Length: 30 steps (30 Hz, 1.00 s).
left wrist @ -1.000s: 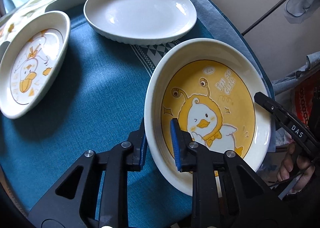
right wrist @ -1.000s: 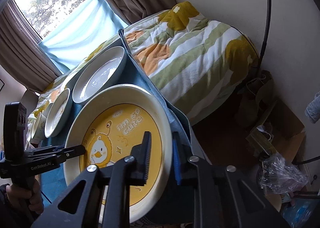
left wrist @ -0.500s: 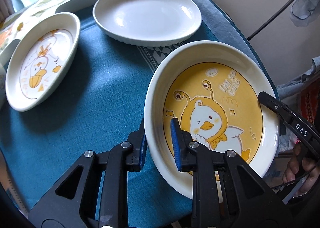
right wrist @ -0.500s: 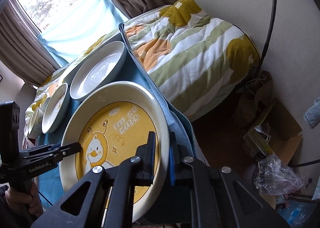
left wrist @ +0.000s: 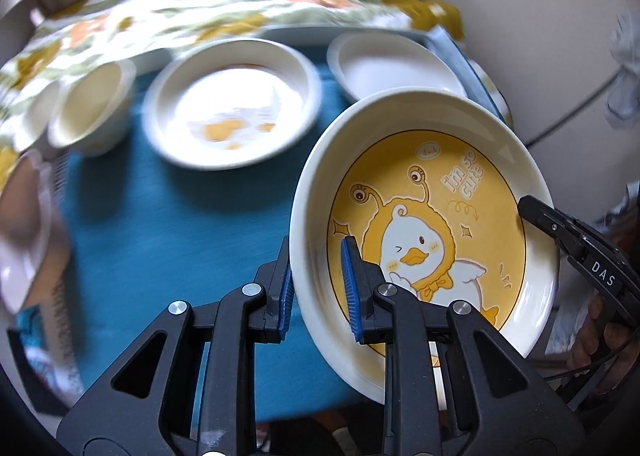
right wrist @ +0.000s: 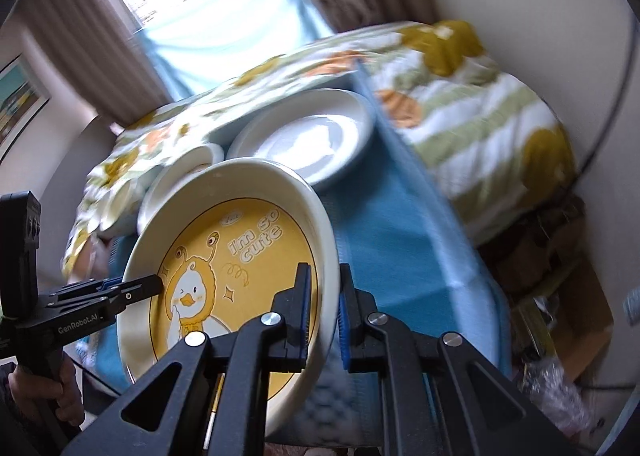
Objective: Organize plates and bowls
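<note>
I have the yellow duck plate (left wrist: 424, 240) pinched from two sides. My left gripper (left wrist: 316, 288) straddles the rim at the plate's near-left edge, one blue-padded finger outside the wall and one inside on the yellow well, closed down onto the ceramic. My right gripper (right wrist: 322, 308) does the same on the opposite rim, low and centre in its own view, its jaws narrowed to the thickness of the wall. I judge the two-sided hold is there because the plate is wide and deep-walled; one pinch on a glazed rim would let it swing.

The plate sits tilted in the lower right of the left view, above the teal tablecloth (left wrist: 160, 240), and I cannot tell whether any edge touches it.

The glaze is glossy cream outside, with a flat yellow centre printed with a hooded duck and the words "i'm so cute". The rim is smooth and rounded, so the ribbed pads carry the grip.

Upper centre of the left view lies a smaller duck plate (left wrist: 236, 104), blurred; to its right a plain white plate (left wrist: 384, 68), to its left a cream bowl (left wrist: 92, 108). Stacking onto one of those looks the likely aim.
</note>
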Motion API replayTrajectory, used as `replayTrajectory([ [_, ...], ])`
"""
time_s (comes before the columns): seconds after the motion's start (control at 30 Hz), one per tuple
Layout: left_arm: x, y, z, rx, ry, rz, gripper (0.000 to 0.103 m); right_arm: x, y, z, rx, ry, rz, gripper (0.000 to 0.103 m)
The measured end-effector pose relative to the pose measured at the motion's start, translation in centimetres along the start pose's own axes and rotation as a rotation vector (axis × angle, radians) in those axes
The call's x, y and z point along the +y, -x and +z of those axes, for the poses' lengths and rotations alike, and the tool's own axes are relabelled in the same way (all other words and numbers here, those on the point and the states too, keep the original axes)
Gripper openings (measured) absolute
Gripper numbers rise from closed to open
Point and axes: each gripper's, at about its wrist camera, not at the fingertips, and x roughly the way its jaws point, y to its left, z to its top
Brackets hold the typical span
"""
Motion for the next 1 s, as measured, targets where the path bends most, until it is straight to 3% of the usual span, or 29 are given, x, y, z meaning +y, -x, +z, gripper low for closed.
replayTrajectory([
  [0.2, 6.6, 3.4, -2.5, -0.012, 0.118, 0.084, 0.02, 6.9, -2.5, 0.2, 0.067, 0.115, 0.102, 0.011],
  [0.33, 11.6, 3.1, -4.4, 0.001, 0.176, 0.12, 0.02, 10.7, -5.9, -0.8, 0.125, 0.143, 0.158, 0.011],
  [0.5, 16.7, 1.5, -6.0, 0.009, 0.228, 0.133, 0.019, 14.4, -10.0, -2.5, 0.168, 0.19, 0.165, 0.011],
  [0.73, 19.7, -0.6, -7.1, -0.005, 0.222, 0.118, 0.019, 16.2, -13.3, -3.3, 0.178, 0.237, 0.167, 0.011],
  [1.0, 19.5, -1.2, -7.6, -0.009, 0.202, 0.105, 0.019, 16.4, -13.7, -3.7, 0.17, 0.243, 0.132, 0.011],
])
